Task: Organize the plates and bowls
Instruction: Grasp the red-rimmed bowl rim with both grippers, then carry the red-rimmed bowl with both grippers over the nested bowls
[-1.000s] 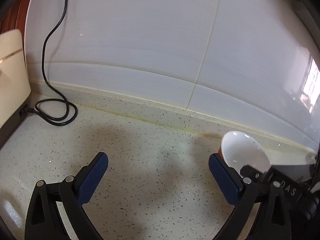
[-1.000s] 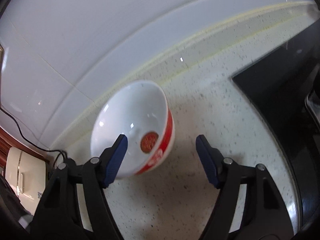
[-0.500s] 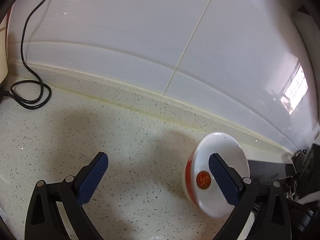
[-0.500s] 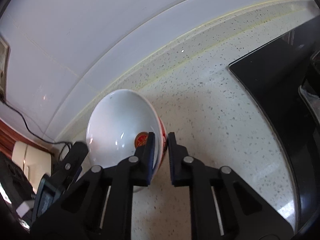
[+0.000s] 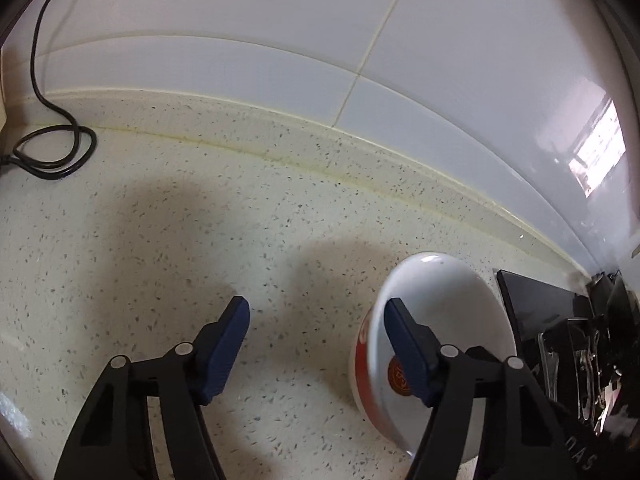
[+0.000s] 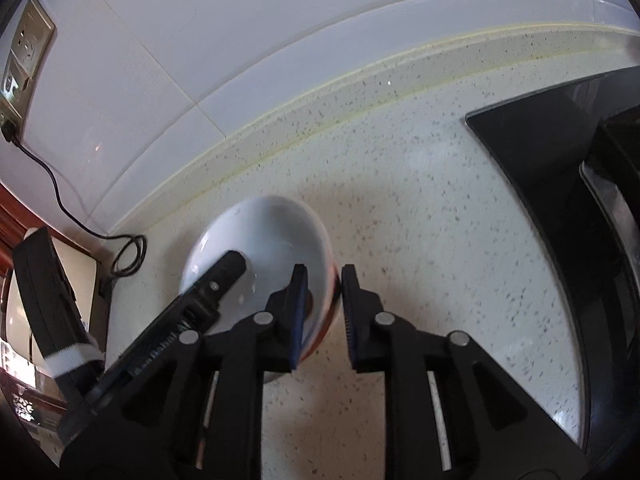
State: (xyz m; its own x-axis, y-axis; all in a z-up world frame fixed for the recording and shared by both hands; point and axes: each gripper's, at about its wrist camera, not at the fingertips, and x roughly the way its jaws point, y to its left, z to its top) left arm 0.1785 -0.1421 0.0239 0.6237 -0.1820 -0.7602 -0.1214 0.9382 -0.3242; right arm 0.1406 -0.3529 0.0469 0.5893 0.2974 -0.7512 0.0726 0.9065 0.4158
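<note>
Bowl (image 6: 264,248): tilted on its side over the table (image 6: 420,240), mouth toward the wall
Right gripper (image 6: 323,312): jaws clamped across its rim
Left gripper (image 5: 316,344): jaws apart, empty – bowl just right of it, one finger apparently inside the mouth

1. The bowl (image 6: 264,240) I hold is glossy glazed ceramic.
2. The counter (image 5: 160,240) looks like polished speckled stone.
3. The wall tiles (image 5: 240,12) are smooth and shiny.
4. My jaws wear matt, ribbed blue pads (image 6: 299,312).
</note>
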